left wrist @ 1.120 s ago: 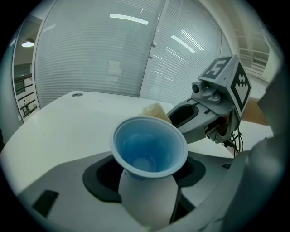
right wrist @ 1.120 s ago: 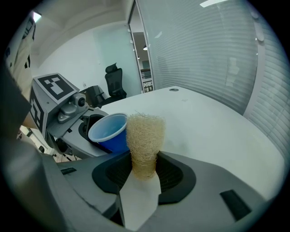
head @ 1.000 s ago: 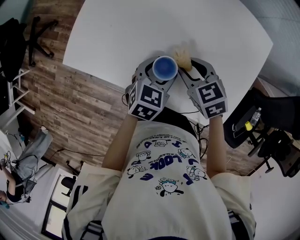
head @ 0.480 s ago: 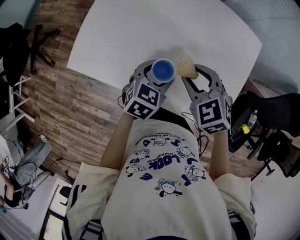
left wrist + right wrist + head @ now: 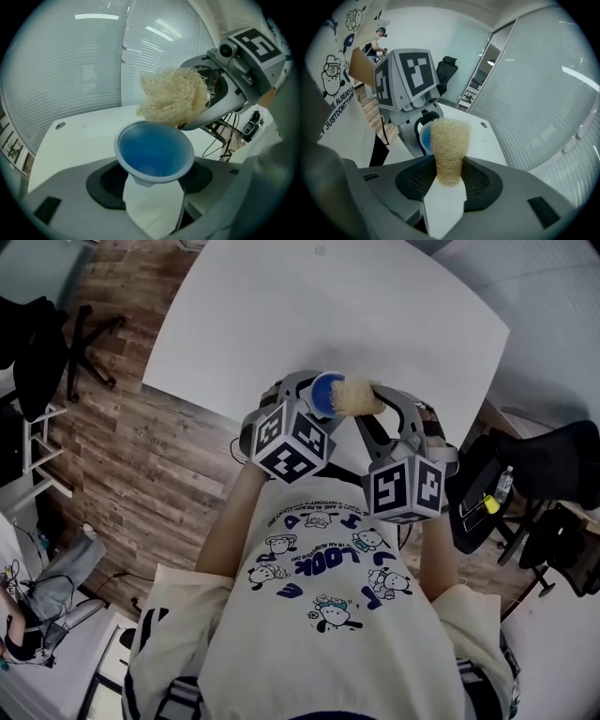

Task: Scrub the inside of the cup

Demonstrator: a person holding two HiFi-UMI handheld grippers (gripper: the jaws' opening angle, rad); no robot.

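Note:
A blue cup (image 5: 154,150) with a white outside is held in my left gripper (image 5: 152,180), mouth facing the camera; its inside looks bare. In the head view the cup (image 5: 324,392) sits just above the left marker cube, lifted off the white table (image 5: 281,324). My right gripper (image 5: 449,180) is shut on a beige loofah scrubber (image 5: 449,145), which stands up between the jaws. The loofah (image 5: 174,96) hangs at the cup's far rim, its lower edge touching or nearly touching the rim. From above, the loofah (image 5: 354,397) lies against the cup's right side.
The white table's near edge (image 5: 220,409) runs just ahead of my hands, with wood floor (image 5: 122,437) to the left. Black office chairs (image 5: 553,474) stand at the right, and a glass wall with blinds (image 5: 84,70) lies beyond the table.
Both grippers have risen and rolled. The loofah has gone from beside the cup on the far right to lying across its right rim, covering part of the blue opening.

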